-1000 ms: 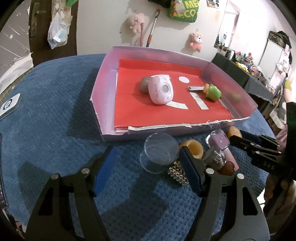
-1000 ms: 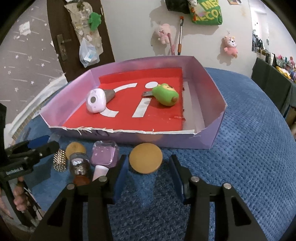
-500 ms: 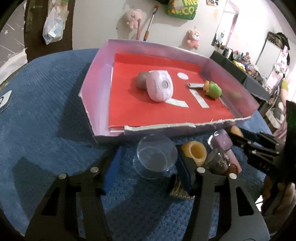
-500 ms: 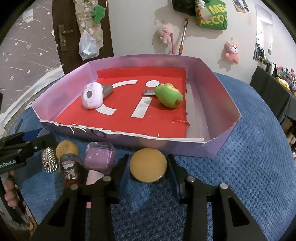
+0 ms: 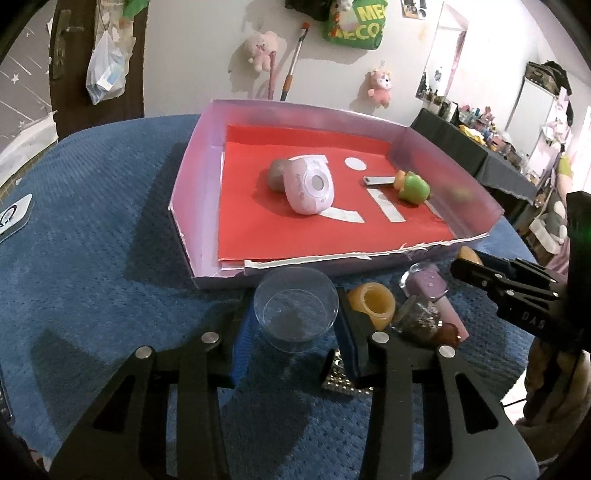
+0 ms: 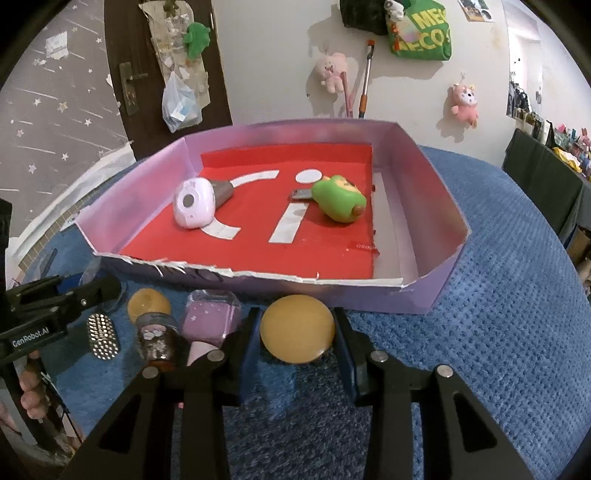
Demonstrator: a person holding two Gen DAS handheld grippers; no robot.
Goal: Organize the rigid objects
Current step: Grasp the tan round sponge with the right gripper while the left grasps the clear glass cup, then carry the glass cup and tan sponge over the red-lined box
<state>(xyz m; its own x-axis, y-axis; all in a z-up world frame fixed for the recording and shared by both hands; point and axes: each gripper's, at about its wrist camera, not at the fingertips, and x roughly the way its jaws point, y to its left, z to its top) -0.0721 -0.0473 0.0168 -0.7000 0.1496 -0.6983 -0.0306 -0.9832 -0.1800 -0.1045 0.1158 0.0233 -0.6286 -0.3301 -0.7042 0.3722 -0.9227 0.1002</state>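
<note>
I'm in a home, someone's lived-in room. Pink plush toys (image 6: 333, 71) hang on the white wall at the top of the frame, with a green bag (image 6: 421, 31) beside them. At upper left a dark door (image 6: 147, 74) carries a plastic bag (image 6: 181, 103), next to star-patterned wallpaper (image 6: 48, 122). Along the right edge a black-draped side table (image 5: 476, 155) is crowded with small bottles and trinkets. My desk (image 6: 498, 295) wears a blue quilted cover, more bedspread than workbench.
</note>
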